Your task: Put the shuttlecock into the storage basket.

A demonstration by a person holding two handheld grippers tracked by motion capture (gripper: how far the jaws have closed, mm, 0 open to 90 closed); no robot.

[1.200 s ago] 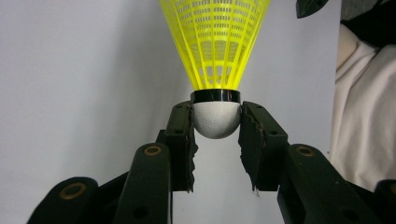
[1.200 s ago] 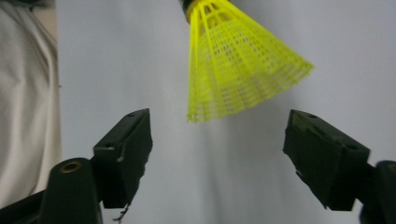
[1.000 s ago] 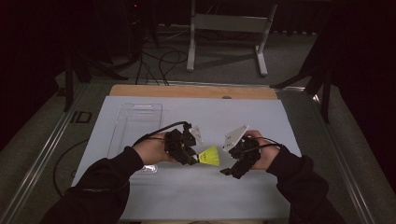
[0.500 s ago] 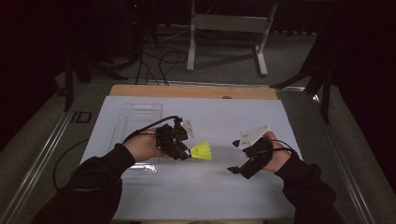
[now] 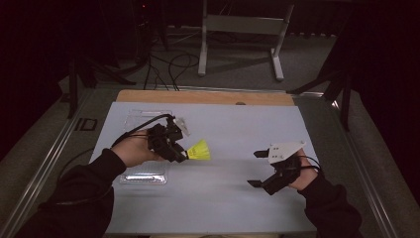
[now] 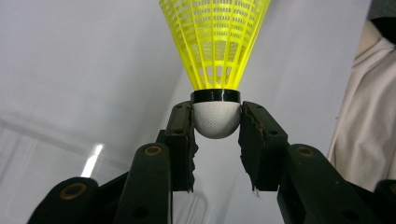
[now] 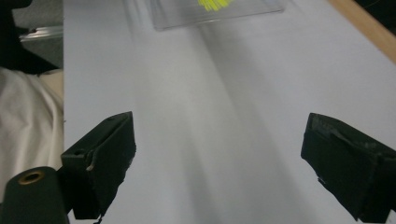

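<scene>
A yellow shuttlecock (image 5: 199, 150) with a white cork head (image 6: 216, 119) hangs above the white table, skirt pointing right in the high view. My left gripper (image 5: 177, 150) is shut on that cork head, one jaw on each side of it (image 6: 216, 122). My right gripper (image 5: 256, 168) is at the table's right, apart from the shuttlecock, jaws wide open with nothing between them (image 7: 219, 158). A bit of the yellow skirt (image 7: 214, 4) appears at the top of the right gripper view.
A clear plastic tray (image 5: 143, 176) lies on the white mat (image 5: 223, 198) at the left, partly under my left forearm. A wooden strip (image 5: 208, 97) runs along the table's far edge. Metal rails border both sides. A stand and cables sit on the floor beyond.
The two grippers have drawn apart. The left one carried the shuttlecock leftward and up. The right one let go, opened wide and moved to the right.
</scene>
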